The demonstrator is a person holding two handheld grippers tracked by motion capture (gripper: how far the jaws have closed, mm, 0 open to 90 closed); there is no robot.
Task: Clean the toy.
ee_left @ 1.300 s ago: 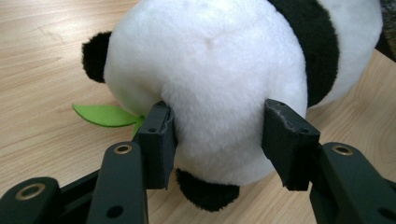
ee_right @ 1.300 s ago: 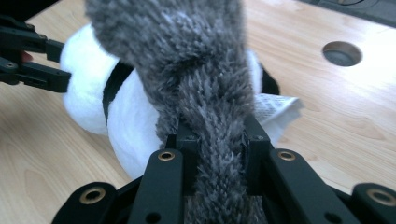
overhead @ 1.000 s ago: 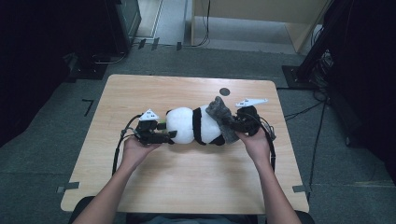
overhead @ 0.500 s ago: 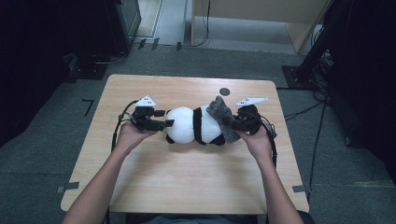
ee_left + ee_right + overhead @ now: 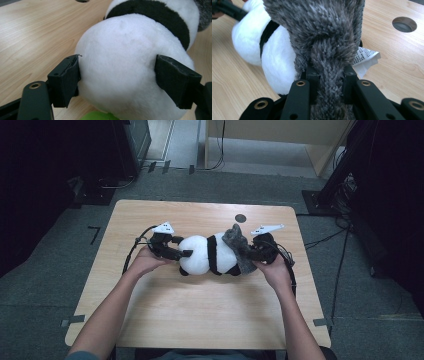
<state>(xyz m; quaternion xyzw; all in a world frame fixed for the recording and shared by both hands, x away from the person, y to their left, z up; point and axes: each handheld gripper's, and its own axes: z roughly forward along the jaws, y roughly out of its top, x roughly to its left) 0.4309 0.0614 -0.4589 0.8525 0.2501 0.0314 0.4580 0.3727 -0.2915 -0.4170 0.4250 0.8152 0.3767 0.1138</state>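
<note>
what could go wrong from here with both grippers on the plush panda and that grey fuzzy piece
1. The right gripper pinches only a narrow fold of the grey fuzzy fabric; a pull could slide it free.
2. The left gripper has its fingers spread around the panda's round white end; soft plush may squash and slip out.
3. Opposite pulls might strain the seams or the paper tag.
</note>
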